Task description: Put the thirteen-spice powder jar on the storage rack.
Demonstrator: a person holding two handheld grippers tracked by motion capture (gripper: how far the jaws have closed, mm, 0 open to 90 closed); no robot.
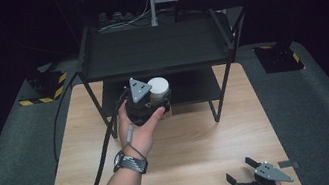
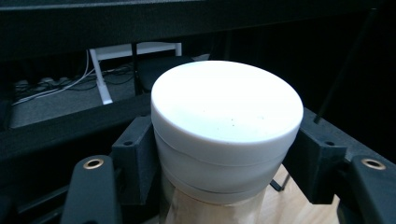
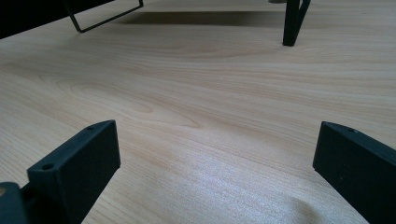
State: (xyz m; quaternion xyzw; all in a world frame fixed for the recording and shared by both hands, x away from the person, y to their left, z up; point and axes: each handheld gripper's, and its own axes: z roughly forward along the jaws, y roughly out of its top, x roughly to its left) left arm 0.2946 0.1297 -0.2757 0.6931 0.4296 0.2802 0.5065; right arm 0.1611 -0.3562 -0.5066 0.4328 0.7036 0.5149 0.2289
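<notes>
**Dark room, pale wood tabletop**

A light wood tabletop point(image 1: 197, 148) with rounded corners sits on grey carpeted floor point(image 1: 7, 164). A black two-tier metal shelf rack point(image 1: 155, 48) stands at its far edge. Yellow-and-black hazard tape point(image 1: 44, 98) marks a black block at the left, and another sits at the right. Behind, cables point(image 1: 120, 21) trail past a white frame leg point(image 1: 152, 3). The surroundings are in darkness.
</notes>
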